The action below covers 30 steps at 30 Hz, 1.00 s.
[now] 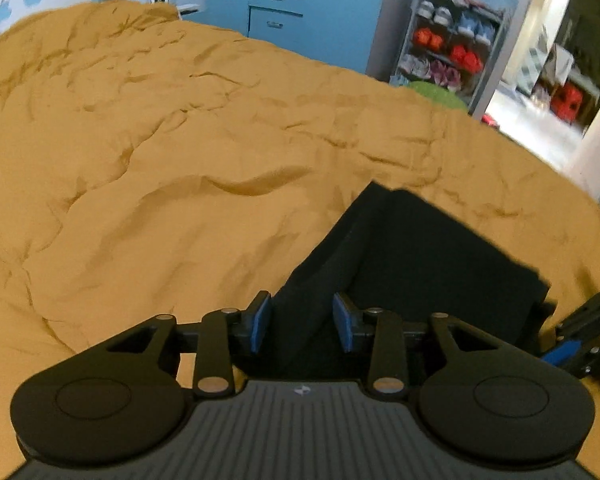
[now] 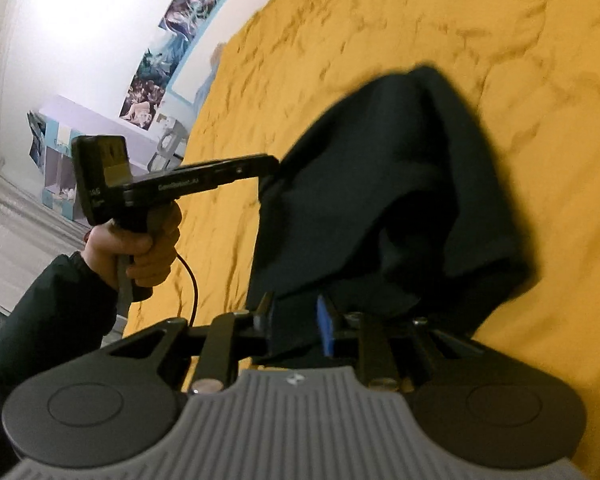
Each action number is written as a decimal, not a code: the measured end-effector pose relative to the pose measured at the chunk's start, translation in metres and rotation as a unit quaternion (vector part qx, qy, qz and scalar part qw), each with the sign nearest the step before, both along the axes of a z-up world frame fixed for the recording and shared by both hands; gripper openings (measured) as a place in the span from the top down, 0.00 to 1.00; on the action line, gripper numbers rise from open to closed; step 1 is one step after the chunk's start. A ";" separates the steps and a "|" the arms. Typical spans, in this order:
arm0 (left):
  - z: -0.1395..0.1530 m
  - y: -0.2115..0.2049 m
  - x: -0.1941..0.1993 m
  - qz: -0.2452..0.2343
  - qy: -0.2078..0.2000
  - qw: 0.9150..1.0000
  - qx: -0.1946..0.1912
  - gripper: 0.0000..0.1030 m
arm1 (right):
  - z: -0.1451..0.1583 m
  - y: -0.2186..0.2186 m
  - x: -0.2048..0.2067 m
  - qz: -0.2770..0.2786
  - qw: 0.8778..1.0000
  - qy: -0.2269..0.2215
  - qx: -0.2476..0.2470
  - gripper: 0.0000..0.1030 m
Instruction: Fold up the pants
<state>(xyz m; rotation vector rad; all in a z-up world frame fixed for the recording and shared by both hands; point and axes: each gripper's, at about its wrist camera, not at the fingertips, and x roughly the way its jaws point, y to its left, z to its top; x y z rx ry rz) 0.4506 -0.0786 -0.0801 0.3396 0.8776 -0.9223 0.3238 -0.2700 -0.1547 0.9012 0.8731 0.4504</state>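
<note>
The dark pants lie folded on the bed's wrinkled yellow cover. In the left wrist view their long side runs from the near edge up and away toward the shoe rack. The left gripper is let go, its blue pads apart with cloth between them. The right gripper is also loosened, with the pants' near edge between its pads. A hand holds the left gripper's handle.

white lettering on the left handheld unit's black bar is too blurred to read reliably.
</note>
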 end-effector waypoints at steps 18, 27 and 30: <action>-0.017 0.002 0.014 -0.010 -0.026 0.999 0.035 0.99 | -0.007 0.025 0.030 -0.007 0.999 -0.011 0.041 1.00; -0.005 0.022 0.052 0.087 -0.021 0.996 0.009 1.00 | -0.004 0.008 0.031 0.059 0.997 0.020 0.050 1.00; -0.003 0.034 0.050 0.106 -0.024 0.994 -0.018 1.00 | -0.017 0.015 0.032 0.042 0.997 0.043 0.048 1.00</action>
